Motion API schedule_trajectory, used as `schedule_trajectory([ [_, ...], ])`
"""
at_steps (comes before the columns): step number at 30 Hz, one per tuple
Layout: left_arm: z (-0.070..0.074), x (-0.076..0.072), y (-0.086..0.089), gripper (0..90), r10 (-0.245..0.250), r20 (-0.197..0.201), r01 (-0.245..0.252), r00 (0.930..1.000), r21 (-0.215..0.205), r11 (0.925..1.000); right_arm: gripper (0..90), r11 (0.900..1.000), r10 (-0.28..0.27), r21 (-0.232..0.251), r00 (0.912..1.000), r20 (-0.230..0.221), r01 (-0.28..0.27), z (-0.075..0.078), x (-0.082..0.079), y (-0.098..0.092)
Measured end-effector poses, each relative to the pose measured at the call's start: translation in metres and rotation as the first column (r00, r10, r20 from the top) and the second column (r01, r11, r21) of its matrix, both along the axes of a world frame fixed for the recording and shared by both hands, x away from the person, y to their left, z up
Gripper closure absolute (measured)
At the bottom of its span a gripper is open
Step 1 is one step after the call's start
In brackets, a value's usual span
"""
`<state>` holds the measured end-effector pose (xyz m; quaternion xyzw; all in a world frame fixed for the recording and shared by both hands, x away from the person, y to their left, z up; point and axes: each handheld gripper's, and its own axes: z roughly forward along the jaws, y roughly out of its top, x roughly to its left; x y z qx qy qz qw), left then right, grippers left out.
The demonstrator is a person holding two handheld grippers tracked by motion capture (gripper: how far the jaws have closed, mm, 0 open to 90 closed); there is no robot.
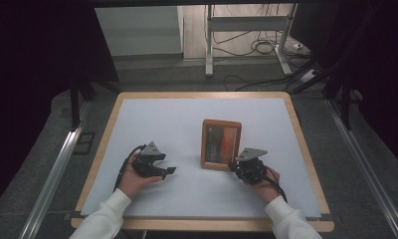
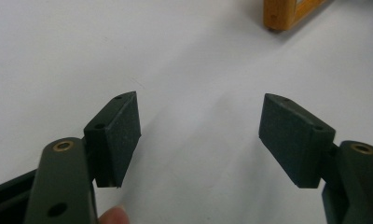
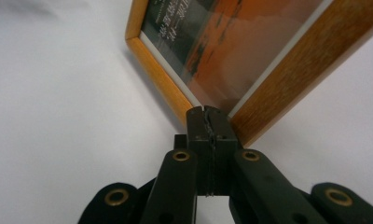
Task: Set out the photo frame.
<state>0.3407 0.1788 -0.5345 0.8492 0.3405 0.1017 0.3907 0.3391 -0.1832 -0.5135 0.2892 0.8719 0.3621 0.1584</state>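
Right claw [image 3: 208,112] sat closed, jaws pressed together at the picture frame's [image 1: 221,144] near corner; left claw [image 2: 198,135] waited open over the table [image 1: 152,119]. Nudging the frame seemed underway, needing a gentle push next.

I note the frame [image 1: 221,145] has an orange-brown wood border, a thin white inner edge, and a picture in orange-red with a dark band bearing pale lettering. Both my grippers, left [image 1: 168,172] and right [image 1: 232,165], are black with brass-coloured rivets and grey top plates. The mat [image 1: 187,124] is plain white; the table [image 1: 110,124] edge is light wood. Sleeves [image 1: 105,219] are white.
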Motion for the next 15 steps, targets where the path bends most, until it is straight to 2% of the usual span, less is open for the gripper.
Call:
schedule_trajectory([
  [15, -0.0003, 0.0002, -0.0003, 28.9, 0.002, 0.001, -0.002, 1.0, 0.003, 1.0, 90.0, 1.0, -0.007, -0.005, 1.0, -0.001, 0.007, -0.0003, 0.0015, -0.0031],
])
